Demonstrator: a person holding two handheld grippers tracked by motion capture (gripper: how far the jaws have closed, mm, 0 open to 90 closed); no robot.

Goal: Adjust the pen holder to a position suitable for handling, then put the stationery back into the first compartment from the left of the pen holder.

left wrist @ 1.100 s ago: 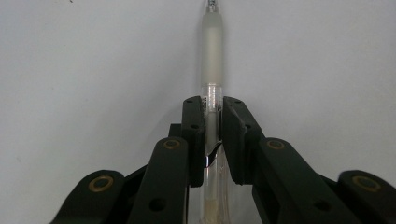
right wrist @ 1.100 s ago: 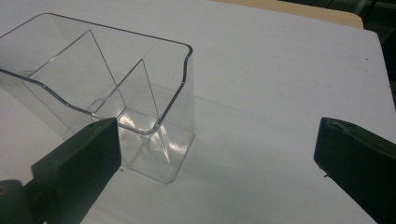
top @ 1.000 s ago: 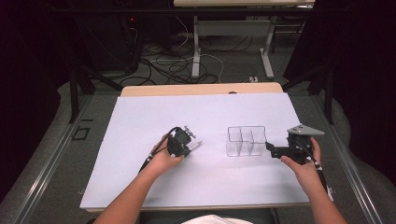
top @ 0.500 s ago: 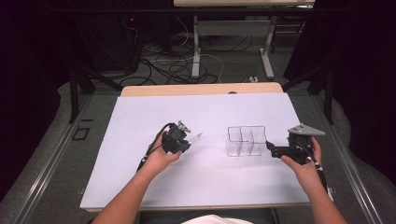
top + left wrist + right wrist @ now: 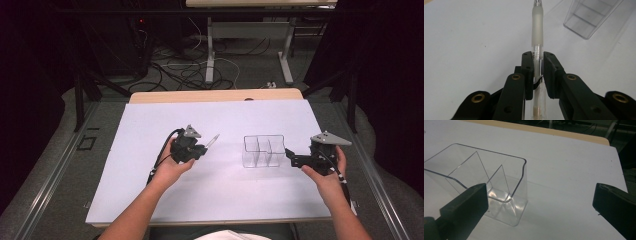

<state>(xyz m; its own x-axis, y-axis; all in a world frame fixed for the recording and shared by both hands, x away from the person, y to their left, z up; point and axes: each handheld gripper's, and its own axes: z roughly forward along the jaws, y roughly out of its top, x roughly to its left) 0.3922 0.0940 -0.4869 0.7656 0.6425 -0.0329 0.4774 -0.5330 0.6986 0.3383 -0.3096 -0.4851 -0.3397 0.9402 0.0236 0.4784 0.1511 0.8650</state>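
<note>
One light, slick pen (image 5: 537, 47) clenched mid-barrel in left tongs (image 5: 538, 58); frosted sleeve ahead grips better. Right tongs (image 5: 541, 195) released beside organizer (image 5: 477, 177).

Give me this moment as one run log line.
left gripper: shut on pen, off table | right gripper: open beside clear organizer | organizer: empty

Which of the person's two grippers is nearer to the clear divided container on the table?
Right. The right gripper sits just beside the clear container, jaws wide open, apart from its wall. The left gripper, shut on a pen, is farther off across bare table.
</note>
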